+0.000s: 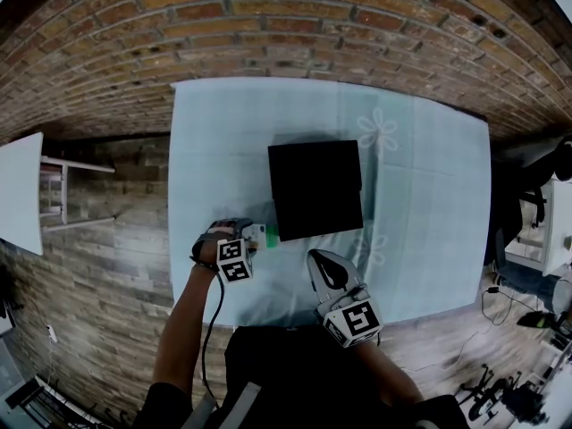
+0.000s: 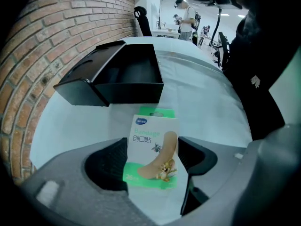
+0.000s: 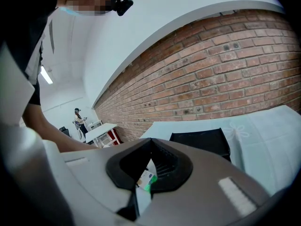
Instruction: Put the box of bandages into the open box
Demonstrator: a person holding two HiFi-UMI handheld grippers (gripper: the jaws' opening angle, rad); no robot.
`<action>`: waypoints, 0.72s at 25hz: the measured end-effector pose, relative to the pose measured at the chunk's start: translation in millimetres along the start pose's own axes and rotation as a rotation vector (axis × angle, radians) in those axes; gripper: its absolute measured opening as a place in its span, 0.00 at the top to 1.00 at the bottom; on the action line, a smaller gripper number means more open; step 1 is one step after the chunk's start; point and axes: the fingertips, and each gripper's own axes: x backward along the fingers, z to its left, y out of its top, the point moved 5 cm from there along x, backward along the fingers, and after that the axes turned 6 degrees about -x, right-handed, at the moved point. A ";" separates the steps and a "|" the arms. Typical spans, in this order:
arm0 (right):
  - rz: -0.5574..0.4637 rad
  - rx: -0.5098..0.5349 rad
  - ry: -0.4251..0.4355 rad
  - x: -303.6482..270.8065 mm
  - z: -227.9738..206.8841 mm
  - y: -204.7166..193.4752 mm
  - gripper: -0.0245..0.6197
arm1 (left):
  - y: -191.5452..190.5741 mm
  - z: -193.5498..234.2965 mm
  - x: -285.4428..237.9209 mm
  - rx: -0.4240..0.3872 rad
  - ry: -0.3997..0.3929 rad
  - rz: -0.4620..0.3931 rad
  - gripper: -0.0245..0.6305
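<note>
The bandage box (image 2: 151, 166), white and green with a plaster pictured on it, lies on the pale blue tablecloth (image 2: 202, 98). My left gripper (image 2: 154, 147) is open around it, one jaw close to each long side. In the head view that gripper (image 1: 253, 239) sits left of the black open box (image 1: 315, 189), with the bandage box (image 1: 260, 234) at its tips. The open box (image 2: 127, 76) stands a short way beyond the bandage box, its lid folded back to the left. My right gripper (image 1: 320, 259) hovers shut and empty near the table's front edge, jaw tips together (image 3: 151, 142).
The table's front edge (image 1: 295, 315) runs just before my body. A white side table (image 1: 20, 190) stands to the left on the brick-patterned floor. Office chairs and cables (image 1: 527, 231) crowd the right side. A person (image 2: 188, 18) stands far behind the table.
</note>
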 end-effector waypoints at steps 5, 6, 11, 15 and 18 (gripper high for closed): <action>-0.006 0.002 0.007 1.6 1.6 0.2 0.96 | -6.1 -4.5 2.9 0.059 0.015 -0.006 0.44; -0.009 0.003 0.008 1.9 2.0 0.5 0.96 | -5.9 -4.2 5.0 0.077 0.023 -0.018 0.44; -0.015 0.010 0.009 5.5 4.3 1.3 0.96 | -0.4 -3.5 22.3 0.212 0.083 -0.105 0.44; -0.021 0.011 0.014 8.4 5.4 0.6 0.96 | 5.4 -8.1 34.6 0.376 0.120 -0.193 0.44; -0.027 0.022 0.020 11.8 8.8 2.0 0.96 | 6.8 -15.3 41.3 0.477 0.145 -0.231 0.44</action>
